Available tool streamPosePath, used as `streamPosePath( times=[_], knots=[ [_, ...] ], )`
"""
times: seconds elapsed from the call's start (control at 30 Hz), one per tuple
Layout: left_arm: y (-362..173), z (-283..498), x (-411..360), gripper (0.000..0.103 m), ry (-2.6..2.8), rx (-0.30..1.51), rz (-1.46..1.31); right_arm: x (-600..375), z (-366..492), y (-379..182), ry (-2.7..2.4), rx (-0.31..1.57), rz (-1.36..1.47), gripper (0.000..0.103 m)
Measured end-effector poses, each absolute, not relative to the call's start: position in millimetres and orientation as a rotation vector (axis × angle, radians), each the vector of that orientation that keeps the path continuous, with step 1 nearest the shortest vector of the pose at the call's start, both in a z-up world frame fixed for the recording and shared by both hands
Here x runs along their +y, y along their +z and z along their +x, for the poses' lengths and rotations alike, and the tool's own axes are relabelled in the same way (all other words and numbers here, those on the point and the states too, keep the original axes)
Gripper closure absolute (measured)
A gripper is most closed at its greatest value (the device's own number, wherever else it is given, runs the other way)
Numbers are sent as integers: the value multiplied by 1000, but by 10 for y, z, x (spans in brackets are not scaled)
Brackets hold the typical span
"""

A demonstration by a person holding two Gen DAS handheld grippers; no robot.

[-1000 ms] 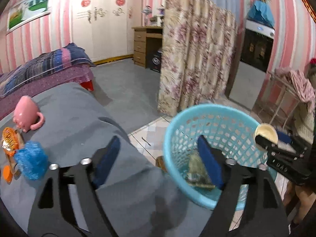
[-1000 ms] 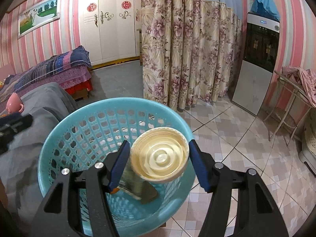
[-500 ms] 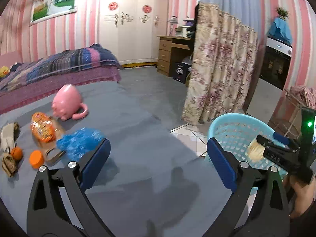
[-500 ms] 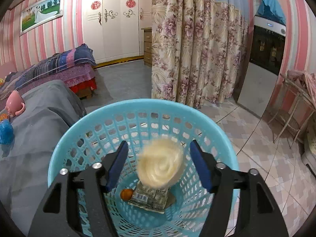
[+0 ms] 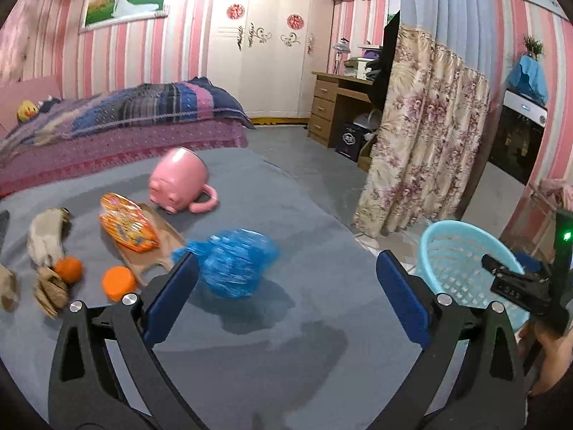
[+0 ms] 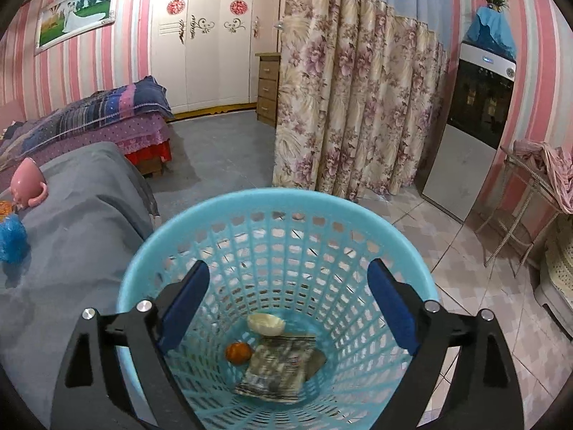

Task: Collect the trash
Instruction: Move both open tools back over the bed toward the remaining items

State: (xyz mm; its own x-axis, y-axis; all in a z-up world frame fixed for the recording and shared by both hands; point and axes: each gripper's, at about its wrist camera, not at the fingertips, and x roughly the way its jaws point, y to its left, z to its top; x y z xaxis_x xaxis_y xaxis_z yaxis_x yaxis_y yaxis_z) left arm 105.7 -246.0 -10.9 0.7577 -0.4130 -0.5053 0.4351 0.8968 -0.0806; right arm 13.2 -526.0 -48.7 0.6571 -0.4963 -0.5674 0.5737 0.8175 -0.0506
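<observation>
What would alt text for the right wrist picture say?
An open right tool hangs over a blue basket holding a cream cup, an orange and a wrapper; a grey table stands beside it.

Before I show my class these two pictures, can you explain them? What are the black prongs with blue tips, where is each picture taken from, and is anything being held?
The prongs are hand-held grippers, one in each of a person's hands, each with a fisheye camera looking along its two fingers. In the left view, the left gripper is open and empty over a grey cloth-covered surface with litter on it: a blue plastic bag, an orange snack packet, a pink mug. In the right view, the right gripper is open and empty above the turquoise basket, which holds a cream cup, a small orange fruit and a wrapper.
</observation>
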Motion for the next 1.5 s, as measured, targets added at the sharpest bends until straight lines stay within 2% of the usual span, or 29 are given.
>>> streamPosePath(
  times=[0.1,0.67,1.1,1.5],
  knots=[
    [-47,1064,-2323,6,-441,529,44,-5055,230,-361,-565,576,121,9],
    [36,1297,-1094,6,-249,581,-32,-3686,998,136,-246,518,127,6],
    [-172,1499,-457,6,-169,619,-38,-3381,1201,-232,-242,574,36,6],
    [-589,1752,-463,6,-164,724,-32,-3502,1272,-313,-276,561,15,4]
  ],
)
